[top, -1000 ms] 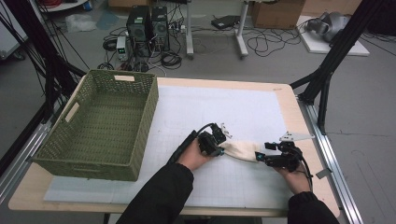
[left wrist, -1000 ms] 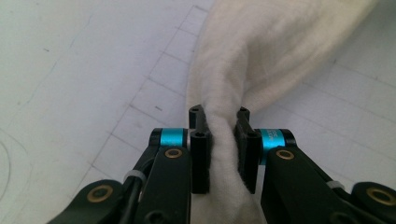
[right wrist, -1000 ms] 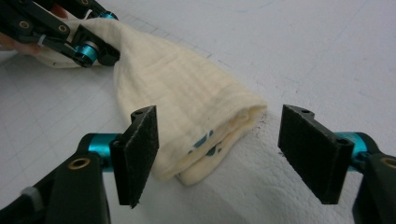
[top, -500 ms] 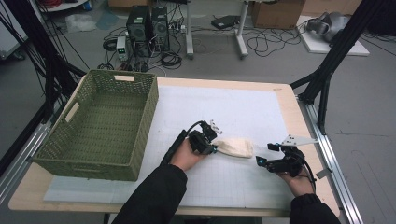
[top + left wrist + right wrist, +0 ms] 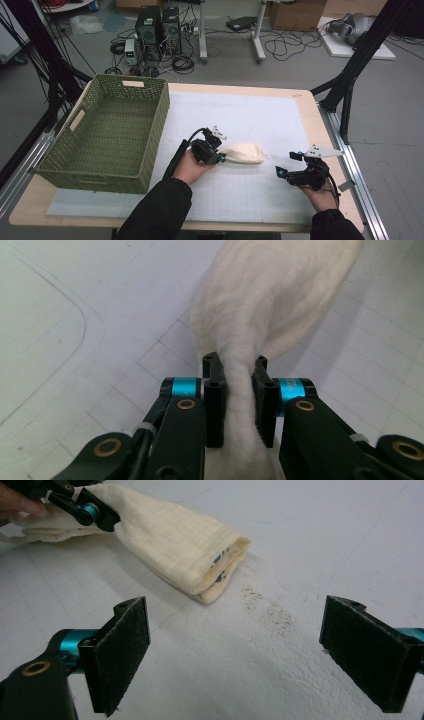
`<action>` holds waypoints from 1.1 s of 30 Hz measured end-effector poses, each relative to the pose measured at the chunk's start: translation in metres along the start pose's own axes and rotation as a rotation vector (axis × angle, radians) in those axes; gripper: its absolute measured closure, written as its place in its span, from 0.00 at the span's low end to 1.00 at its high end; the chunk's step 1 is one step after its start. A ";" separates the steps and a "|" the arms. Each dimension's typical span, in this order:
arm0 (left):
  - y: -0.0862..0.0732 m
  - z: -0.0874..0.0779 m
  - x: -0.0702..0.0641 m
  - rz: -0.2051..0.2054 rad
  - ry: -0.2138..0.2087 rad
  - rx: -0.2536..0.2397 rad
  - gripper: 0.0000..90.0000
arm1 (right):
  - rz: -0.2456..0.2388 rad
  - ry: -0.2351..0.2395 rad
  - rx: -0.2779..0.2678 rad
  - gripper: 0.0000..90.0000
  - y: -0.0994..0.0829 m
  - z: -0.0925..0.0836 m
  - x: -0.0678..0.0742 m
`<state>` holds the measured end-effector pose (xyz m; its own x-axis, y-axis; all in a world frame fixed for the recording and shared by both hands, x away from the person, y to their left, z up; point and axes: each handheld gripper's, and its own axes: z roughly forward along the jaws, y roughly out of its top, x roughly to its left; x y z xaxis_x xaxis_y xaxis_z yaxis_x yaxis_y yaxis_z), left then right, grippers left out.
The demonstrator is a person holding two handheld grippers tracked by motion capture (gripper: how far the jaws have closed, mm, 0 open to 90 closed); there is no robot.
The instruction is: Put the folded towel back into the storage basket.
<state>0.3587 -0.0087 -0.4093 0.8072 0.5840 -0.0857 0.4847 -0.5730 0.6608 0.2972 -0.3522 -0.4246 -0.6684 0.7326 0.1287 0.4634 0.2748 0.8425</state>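
Note:
A cream folded cloth [image 5: 244, 153] lies on the white gridded mat [image 5: 250, 112] near the table's middle. My left gripper [image 5: 218, 154] is shut on the cloth's left end. In the left gripper view, the pads [image 5: 215, 405] pinch the bunched cloth [image 5: 270, 295], which stretches away ahead of my left gripper [image 5: 239, 370]. My right gripper [image 5: 287, 164] stands to the right of the cloth, apart from it. Its jaws have just been opening and stand wide with nothing between them. From my right gripper [image 5: 240, 640], the cloth's free end [image 5: 200, 555] lies just ahead, with the left gripper [image 5: 92, 511] on the far end.
A green wicker basket [image 5: 107, 132] stands on the table's left side, close to the left hand. Dark specks [image 5: 270, 612] mark the mat in front of the right gripper. A black frame leg [image 5: 350, 85] rises beyond the table's right edge.
The right gripper has let go of the cloth's right end, opened wide and drawn back. The left gripper has dragged the cloth leftward, toward the basket.

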 end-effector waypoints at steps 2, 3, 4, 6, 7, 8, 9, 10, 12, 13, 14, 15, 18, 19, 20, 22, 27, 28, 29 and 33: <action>0.000 -0.003 0.001 -0.012 -0.008 -0.008 0.89 | -0.001 0.000 -0.003 0.13 0.000 -0.001 0.000; -0.001 -0.005 0.002 -0.015 -0.010 -0.008 0.89 | 0.001 0.002 -0.004 0.13 0.000 -0.001 0.000; -0.001 -0.006 0.002 -0.023 -0.012 -0.015 0.89 | 0.001 0.002 -0.006 0.13 0.000 -0.001 0.000; -0.003 -0.010 0.004 -0.034 -0.018 -0.022 0.89 | -0.004 0.006 -0.010 0.13 0.000 -0.001 0.001; -0.003 -0.011 0.004 -0.041 -0.024 -0.024 0.89 | -0.004 0.008 -0.008 0.13 0.000 -0.001 0.001; -0.004 -0.013 0.005 -0.046 -0.028 -0.027 0.89 | -0.006 0.008 -0.005 0.13 0.000 -0.001 0.001; -0.004 -0.014 0.005 -0.050 -0.030 -0.032 0.89 | -0.006 0.009 -0.005 0.13 0.000 -0.001 0.001; -0.005 -0.016 0.005 -0.051 -0.031 -0.028 0.89 | -0.007 0.010 -0.003 0.13 0.000 0.000 0.001; -0.005 -0.019 0.007 -0.067 -0.036 -0.039 0.89 | -0.009 0.012 0.000 0.13 -0.001 0.000 0.001; -0.005 -0.021 0.008 -0.077 -0.042 -0.046 0.89 | -0.010 0.012 0.001 0.13 -0.001 0.000 0.001; -0.005 -0.023 0.009 -0.085 -0.042 -0.052 0.89 | -0.009 0.011 0.000 0.13 0.000 0.000 0.001; -0.005 -0.025 0.009 -0.090 -0.040 -0.059 0.89 | -0.009 0.011 -0.001 0.13 0.000 0.000 0.001; -0.005 -0.029 0.013 -0.113 -0.047 -0.070 0.89 | -0.011 0.013 -0.001 0.13 0.000 0.000 0.001; -0.006 -0.031 0.014 -0.115 -0.046 -0.072 0.89 | -0.009 0.013 0.001 0.13 0.000 0.000 0.001; -0.006 -0.032 0.015 -0.119 -0.049 -0.079 0.89 | -0.010 0.015 0.002 0.13 0.000 0.001 0.001; -0.005 -0.033 0.015 -0.122 -0.050 -0.085 0.89 | -0.009 0.017 0.003 0.13 0.000 0.001 0.001; -0.005 -0.034 0.016 -0.139 -0.059 -0.093 0.89 | -0.013 0.019 0.003 0.13 0.000 0.002 0.001; -0.005 -0.034 0.016 -0.137 -0.059 -0.093 0.89 | -0.013 0.019 0.003 0.13 0.000 0.002 0.001; -0.005 -0.034 0.016 -0.139 -0.059 -0.092 0.89 | -0.012 0.019 0.003 0.13 0.000 0.002 0.001; -0.004 -0.034 0.016 -0.148 -0.064 -0.094 0.89 | -0.015 0.021 0.002 0.13 0.000 0.002 0.000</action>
<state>0.3584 0.0228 -0.3883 0.7510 0.6181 -0.2323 0.5683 -0.4260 0.7040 0.2986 -0.3510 -0.4259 -0.6874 0.7152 0.1266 0.4544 0.2875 0.8432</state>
